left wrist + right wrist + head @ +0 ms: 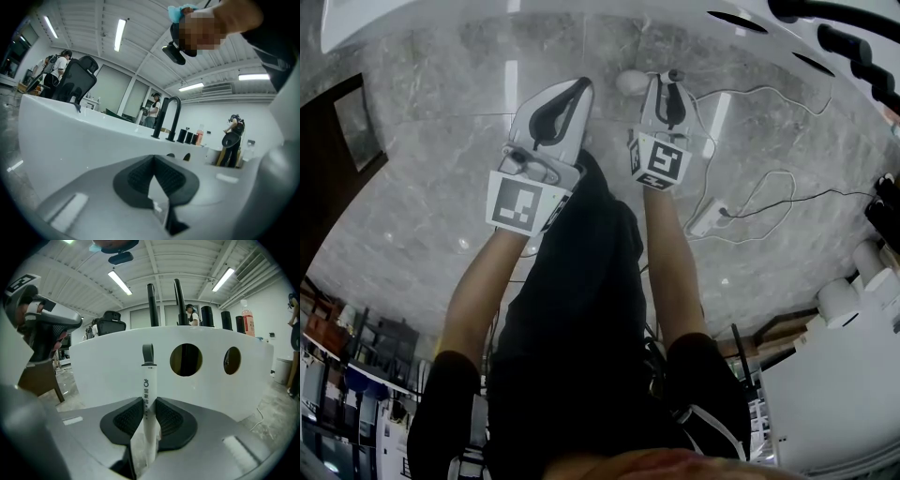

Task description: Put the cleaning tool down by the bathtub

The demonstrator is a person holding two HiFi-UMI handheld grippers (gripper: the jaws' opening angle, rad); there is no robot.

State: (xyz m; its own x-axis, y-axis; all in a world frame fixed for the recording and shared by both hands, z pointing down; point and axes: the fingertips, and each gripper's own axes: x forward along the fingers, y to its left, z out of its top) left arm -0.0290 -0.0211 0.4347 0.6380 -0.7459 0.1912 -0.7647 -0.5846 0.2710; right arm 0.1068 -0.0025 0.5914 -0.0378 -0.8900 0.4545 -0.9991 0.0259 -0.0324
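The cleaning tool's white handle (148,390), with print on it and a grey hanging loop (147,354) at its far end, stands upright between the pads of my right gripper (148,401), which is shut on it. Straight ahead of it is the white bathtub wall (108,366) with round holes. In the head view my right gripper (673,79) points toward the tub's rim (487,14), low over the grey marble floor. My left gripper (579,88) is held beside it, to its left. Its pads (136,176) meet at the tip with nothing between them, facing the tub (70,136).
A pale rounded object (630,82) lies on the floor by the right gripper's tip. A white power strip (709,217) and cables (769,192) trail on the floor at the right. Black taps (180,294) and bottles (247,315) stand on the tub's rim. Other people stand in the background.
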